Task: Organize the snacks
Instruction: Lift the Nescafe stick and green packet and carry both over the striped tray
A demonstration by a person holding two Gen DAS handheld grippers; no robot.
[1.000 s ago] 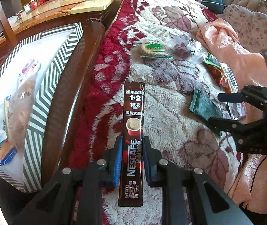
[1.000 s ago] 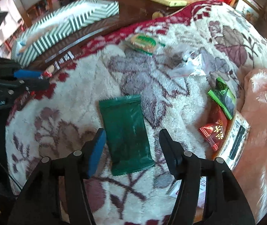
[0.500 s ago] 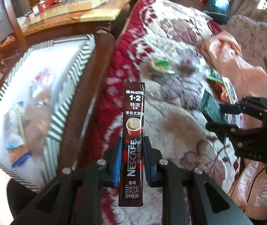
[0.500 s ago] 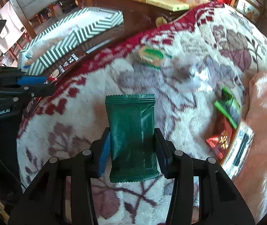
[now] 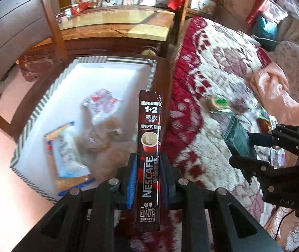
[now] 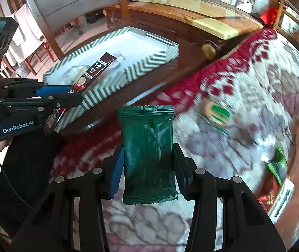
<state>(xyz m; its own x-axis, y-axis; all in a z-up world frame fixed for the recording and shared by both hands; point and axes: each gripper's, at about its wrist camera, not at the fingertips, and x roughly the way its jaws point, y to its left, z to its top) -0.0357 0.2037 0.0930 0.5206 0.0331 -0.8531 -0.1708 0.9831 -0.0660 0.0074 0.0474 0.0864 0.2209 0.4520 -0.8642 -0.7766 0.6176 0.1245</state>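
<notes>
Above the striped box (image 5: 33,115) now, left tongs (image 5: 148,173) clamping coffee stick (image 5: 150,147), right tongs (image 6: 148,167) newly clamping green packet (image 6: 148,147).

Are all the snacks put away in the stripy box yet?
Not yet. A few packets already lie in the striped box. The left tongs grip a Nescafe coffee stick, and the right tongs grip a dark green packet. A green-labelled snack and more wrappers wait on the blanket.
</notes>
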